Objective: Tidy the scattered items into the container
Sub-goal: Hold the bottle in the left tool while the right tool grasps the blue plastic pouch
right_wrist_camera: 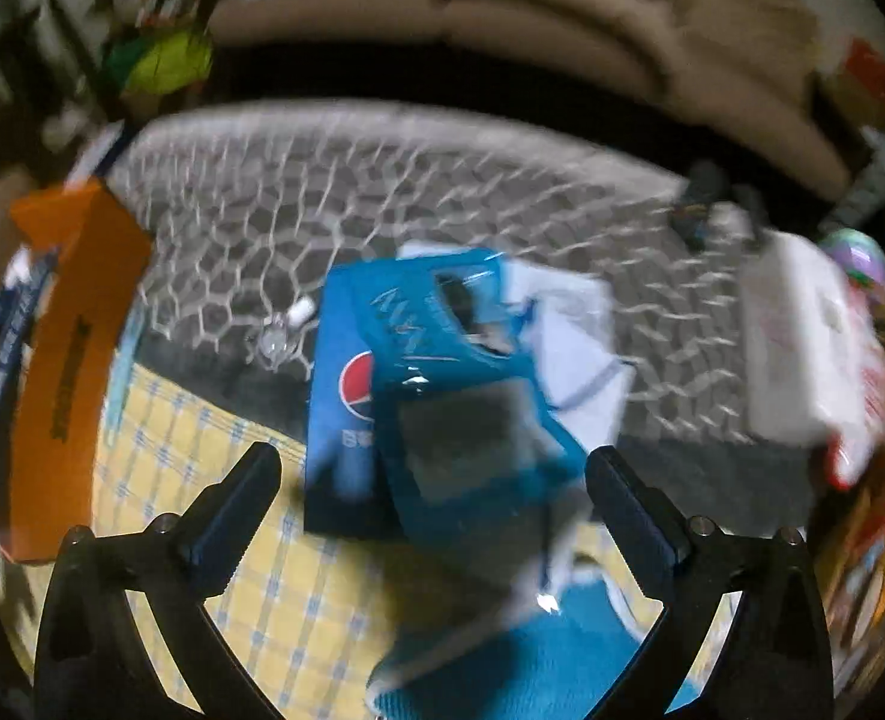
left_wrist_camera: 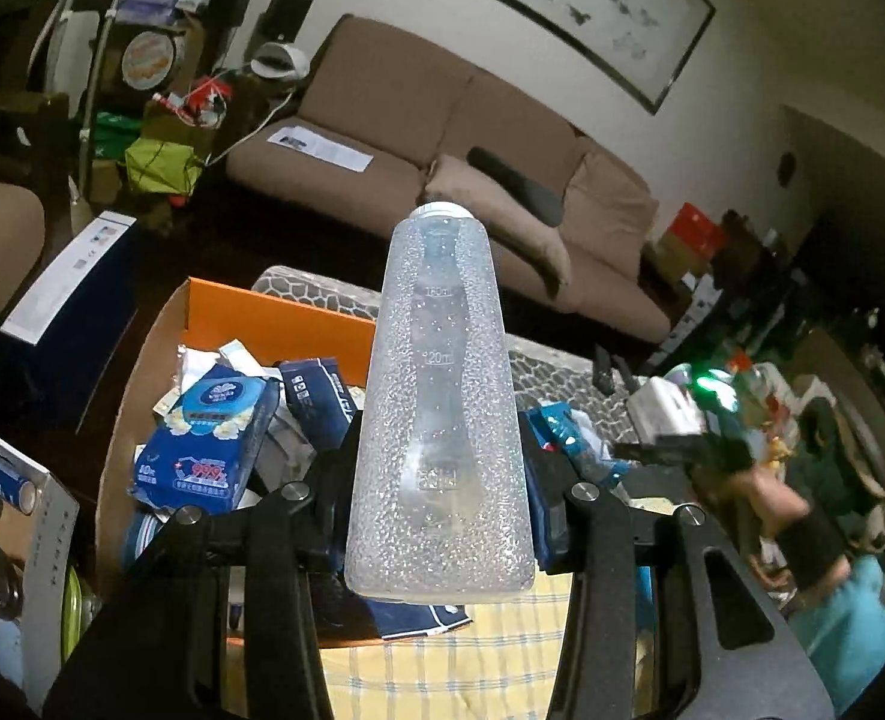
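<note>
My left gripper [left_wrist_camera: 439, 504] is shut on a clear, textured plastic bottle [left_wrist_camera: 436, 408] with a white cap, held upright in front of the camera. Behind it the orange cardboard box [left_wrist_camera: 274, 312] holds blue tissue packs [left_wrist_camera: 202, 456] and other packets. In the blurred right wrist view my right gripper [right_wrist_camera: 433, 468] stands wide open above a blue Pepsi pack [right_wrist_camera: 346, 396] and a teal packet [right_wrist_camera: 448, 324] lying on the table, touching neither. The orange box [right_wrist_camera: 76, 360] shows at the left there. The right gripper [left_wrist_camera: 682, 450] appears blurred at the right of the left wrist view.
The table carries a yellow checked cloth [right_wrist_camera: 214, 510] and a grey honeycomb mat [right_wrist_camera: 382, 180]. A white box [right_wrist_camera: 802, 348] sits at the right, white papers [right_wrist_camera: 568, 324] behind the teal packet. A brown sofa [left_wrist_camera: 472, 138] stands beyond the table, cluttered shelves and boxes at the left.
</note>
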Action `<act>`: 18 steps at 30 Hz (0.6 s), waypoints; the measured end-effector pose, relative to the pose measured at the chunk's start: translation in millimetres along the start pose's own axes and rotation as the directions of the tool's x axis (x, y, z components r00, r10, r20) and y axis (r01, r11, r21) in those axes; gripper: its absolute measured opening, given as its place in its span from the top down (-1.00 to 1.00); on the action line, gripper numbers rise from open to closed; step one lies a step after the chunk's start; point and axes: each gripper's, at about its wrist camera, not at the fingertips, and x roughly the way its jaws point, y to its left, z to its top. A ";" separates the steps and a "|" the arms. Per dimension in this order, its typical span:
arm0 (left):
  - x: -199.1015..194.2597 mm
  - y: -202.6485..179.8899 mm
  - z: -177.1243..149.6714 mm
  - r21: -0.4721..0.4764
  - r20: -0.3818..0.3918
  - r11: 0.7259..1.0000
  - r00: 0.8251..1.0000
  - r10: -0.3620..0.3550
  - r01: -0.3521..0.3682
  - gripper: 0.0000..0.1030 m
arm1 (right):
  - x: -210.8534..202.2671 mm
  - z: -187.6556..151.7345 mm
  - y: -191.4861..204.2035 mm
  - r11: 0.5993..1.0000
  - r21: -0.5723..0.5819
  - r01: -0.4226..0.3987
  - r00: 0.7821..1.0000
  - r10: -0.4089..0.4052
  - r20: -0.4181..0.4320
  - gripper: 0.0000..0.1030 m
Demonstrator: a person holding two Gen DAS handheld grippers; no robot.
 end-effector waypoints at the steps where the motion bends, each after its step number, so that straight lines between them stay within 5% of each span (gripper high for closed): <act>1: 4.8 -0.7 -1.0 0.001 -0.010 1.000 1.000 0.002 -0.002 0.21 | 14.0 7.2 4.7 0.999 -0.049 -0.008 1.000 0.006 -0.030 -0.99; 5: 17.4 -6.0 -5.1 0.011 -0.042 1.000 0.999 0.005 -0.004 0.21 | 57.4 27.2 13.6 0.980 -0.194 0.046 0.995 -0.062 -0.080 -0.99; 11: 13.8 -17.3 -8.4 0.050 -0.038 0.999 0.999 -0.005 0.007 0.21 | 86.9 26.9 -19.5 0.999 -0.033 0.011 0.995 -0.014 -0.098 -0.95; 12: 14.6 -17.3 -8.1 0.047 -0.041 0.999 0.999 -0.008 0.010 0.22 | 84.7 22.3 -23.8 1.000 0.004 -0.027 0.997 0.027 -0.071 -0.84; 15: 16.3 -17.2 -8.6 0.042 -0.043 0.999 0.999 -0.012 0.014 0.21 | 71.1 12.6 -27.1 0.997 0.044 -0.062 0.998 0.062 0.000 -0.05; 18: 15.1 -19.9 -9.6 0.054 -0.032 0.998 0.999 -0.010 0.012 0.21 | 55.8 2.3 -17.1 0.998 0.056 -0.012 0.999 0.010 0.031 0.38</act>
